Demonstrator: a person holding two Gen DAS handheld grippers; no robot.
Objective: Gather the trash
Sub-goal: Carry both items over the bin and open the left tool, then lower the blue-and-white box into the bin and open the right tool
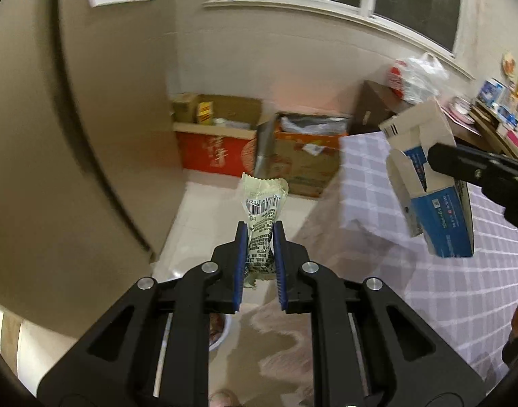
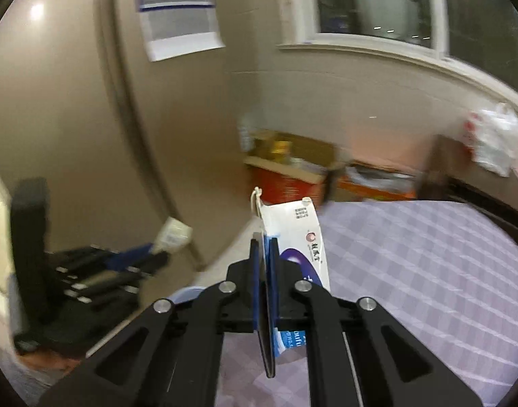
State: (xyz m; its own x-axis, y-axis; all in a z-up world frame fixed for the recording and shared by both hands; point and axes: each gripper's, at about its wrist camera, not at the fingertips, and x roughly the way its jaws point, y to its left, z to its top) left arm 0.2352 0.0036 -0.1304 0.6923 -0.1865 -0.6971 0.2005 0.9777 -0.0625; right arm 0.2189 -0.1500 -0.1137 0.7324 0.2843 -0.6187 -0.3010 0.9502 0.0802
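Note:
My left gripper (image 1: 260, 229) is shut on a pale green snack wrapper (image 1: 261, 203) with a barcode, held upright above the floor beside the table. My right gripper (image 2: 265, 242) is shut on a flattened blue and white cardboard box (image 2: 298, 234), held above the table edge. In the left wrist view the same box (image 1: 428, 183) hangs open at the right, pinched by the right gripper's black fingers (image 1: 462, 164). In the right wrist view the left gripper (image 2: 150, 254) with its wrapper (image 2: 174, 234) shows blurred at the lower left.
A table with a lilac checked cloth (image 1: 445, 271) (image 2: 411, 271) fills the right. Open cardboard boxes (image 1: 225, 135) (image 2: 286, 169) stand on the tiled floor by the far wall under a window. A white plastic bag (image 1: 415, 74) sits on a dark cabinet. A basin (image 1: 219, 329) lies below.

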